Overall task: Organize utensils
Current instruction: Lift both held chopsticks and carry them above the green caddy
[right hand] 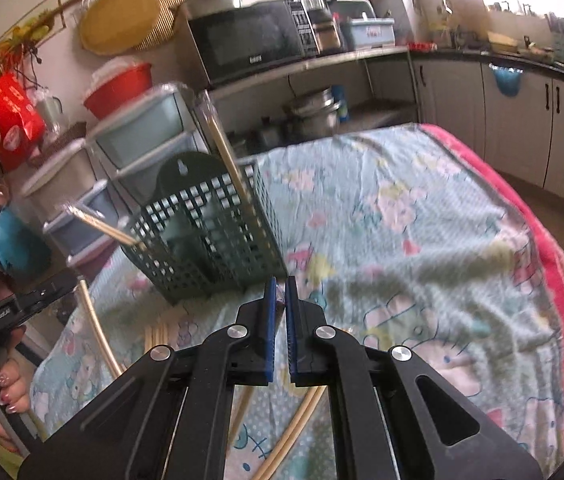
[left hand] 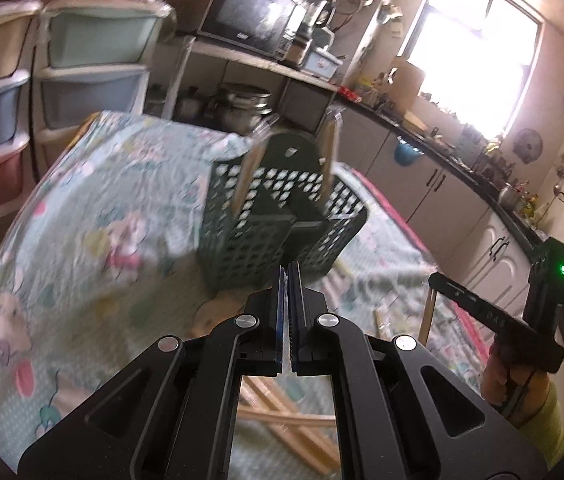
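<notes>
Floral bedspread (right hand: 422, 220) (green basket (right hand: 210, 240), chopsticks (right hand: 294, 432))

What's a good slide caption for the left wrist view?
Shut left gripper faces green utensil basket holding two chopstick pairs.

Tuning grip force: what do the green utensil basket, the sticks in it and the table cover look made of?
Green utensil basket: looks like moulded plastic, matte, with a square lattice and a hanging tab.
Sticks: pale tan, straight, likely bamboo or wood; clear wrap seems to cap the tops.
Table cover: soft printed fabric, wrinkled, with a pink edge.
</notes>
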`<state>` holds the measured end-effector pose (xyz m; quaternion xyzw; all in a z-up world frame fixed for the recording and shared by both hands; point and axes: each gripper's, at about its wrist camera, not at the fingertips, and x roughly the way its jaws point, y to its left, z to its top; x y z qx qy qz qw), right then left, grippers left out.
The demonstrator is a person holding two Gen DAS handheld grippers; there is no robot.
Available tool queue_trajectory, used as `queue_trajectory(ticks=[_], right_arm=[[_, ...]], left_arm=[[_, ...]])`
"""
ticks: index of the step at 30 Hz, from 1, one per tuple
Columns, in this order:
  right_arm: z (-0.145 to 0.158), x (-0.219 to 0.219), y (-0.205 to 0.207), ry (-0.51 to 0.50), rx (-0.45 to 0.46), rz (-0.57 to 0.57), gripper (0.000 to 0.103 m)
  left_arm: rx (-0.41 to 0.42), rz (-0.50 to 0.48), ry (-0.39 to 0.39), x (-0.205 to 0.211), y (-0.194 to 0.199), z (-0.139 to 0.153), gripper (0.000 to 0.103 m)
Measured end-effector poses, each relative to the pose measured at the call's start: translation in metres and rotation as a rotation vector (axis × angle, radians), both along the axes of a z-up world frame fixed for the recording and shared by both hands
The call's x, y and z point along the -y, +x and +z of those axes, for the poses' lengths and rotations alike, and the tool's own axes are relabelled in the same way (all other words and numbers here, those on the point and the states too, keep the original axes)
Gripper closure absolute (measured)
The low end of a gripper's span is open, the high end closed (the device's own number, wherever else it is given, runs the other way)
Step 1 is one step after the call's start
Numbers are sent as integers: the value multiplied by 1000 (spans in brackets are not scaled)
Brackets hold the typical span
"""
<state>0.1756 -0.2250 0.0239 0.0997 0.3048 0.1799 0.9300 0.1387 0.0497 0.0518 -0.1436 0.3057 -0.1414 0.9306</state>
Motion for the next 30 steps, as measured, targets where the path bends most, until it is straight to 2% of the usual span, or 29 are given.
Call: queue_trajectory(ticks=[13,30], right_arm=[[46,10,-13,-18,150,-42,99],[82,6,-16,-18,257,-49,99]], left_arm=[[123,-83,21,37,14,53,103],[226,-116,42,50,25,96,103]])
